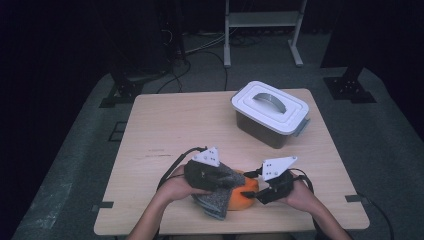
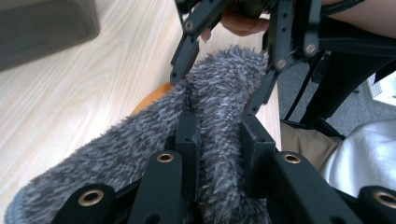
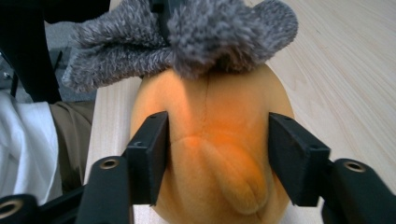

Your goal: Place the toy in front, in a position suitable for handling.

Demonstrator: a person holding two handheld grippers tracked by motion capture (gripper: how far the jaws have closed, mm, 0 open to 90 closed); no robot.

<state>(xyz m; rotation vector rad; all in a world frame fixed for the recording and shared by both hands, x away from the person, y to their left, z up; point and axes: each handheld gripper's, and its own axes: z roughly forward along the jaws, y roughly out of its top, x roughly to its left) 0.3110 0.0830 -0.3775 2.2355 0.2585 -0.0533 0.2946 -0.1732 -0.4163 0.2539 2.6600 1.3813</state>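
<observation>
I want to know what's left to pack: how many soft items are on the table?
2, both at the table's near edge: a grey fuzzy cloth, clamped in the left gripper, draped over an orange plush toy beside it. The closed lidded bin may hide more.

A light wooden counter stands on a grey floor mat in a dark room. On its far right part sits a dark storage box, set at a slant, closed with a white lid that has a curved handle and a grey side latch. Beyond the counter, black cables trail across the floor beside a white metal frame.
</observation>
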